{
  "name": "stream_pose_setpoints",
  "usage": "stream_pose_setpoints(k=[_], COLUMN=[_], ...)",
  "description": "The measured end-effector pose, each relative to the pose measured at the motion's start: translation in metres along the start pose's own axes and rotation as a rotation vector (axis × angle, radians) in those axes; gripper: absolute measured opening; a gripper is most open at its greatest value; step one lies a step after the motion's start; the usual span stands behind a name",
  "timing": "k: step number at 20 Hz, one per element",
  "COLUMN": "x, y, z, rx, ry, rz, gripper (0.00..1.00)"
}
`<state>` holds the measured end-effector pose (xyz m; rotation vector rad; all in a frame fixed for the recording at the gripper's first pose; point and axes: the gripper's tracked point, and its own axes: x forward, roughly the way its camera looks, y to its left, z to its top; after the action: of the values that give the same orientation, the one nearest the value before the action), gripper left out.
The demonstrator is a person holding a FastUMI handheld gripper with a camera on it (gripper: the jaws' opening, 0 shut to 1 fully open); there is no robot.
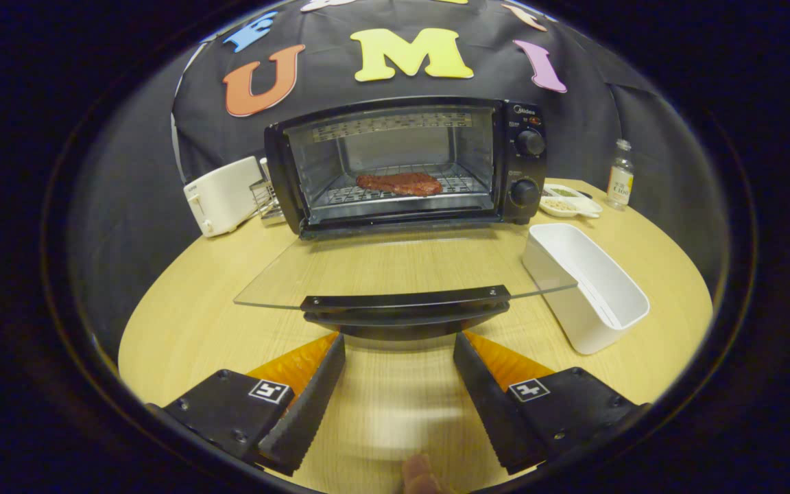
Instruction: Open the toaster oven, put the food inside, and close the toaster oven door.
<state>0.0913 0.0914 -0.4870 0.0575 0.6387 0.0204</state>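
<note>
A black toaster oven (409, 161) stands at the back of the round wooden table (189, 322). Its glass door (395, 271) hangs fully open, lying flat toward me, with the black handle (405, 305) along its near edge. A reddish-brown piece of meat (399, 183) lies on the wire rack inside the oven. My gripper (398, 346) is open, and its fingertips sit just short of the door handle, one to each side of its middle. Nothing is between the fingers.
A white rectangular bin (590, 288) stands right of the open door. A white toaster (220, 195) and a small wire rack (268, 199) sit left of the oven. Right of the oven are a divided dish of food (570, 202) and a small bottle (620, 175). A fingertip (419, 473) shows below the gripper.
</note>
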Motion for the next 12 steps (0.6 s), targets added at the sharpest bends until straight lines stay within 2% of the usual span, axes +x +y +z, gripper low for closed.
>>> stream_pose_setpoints(k=[7, 12], x=[-0.011, -0.008], y=[-0.003, -0.002], z=[0.036, 0.045], rx=[-0.071, -0.063], ry=[-0.128, -0.134], rz=[-0.048, -0.040], gripper=[1.00, 1.00])
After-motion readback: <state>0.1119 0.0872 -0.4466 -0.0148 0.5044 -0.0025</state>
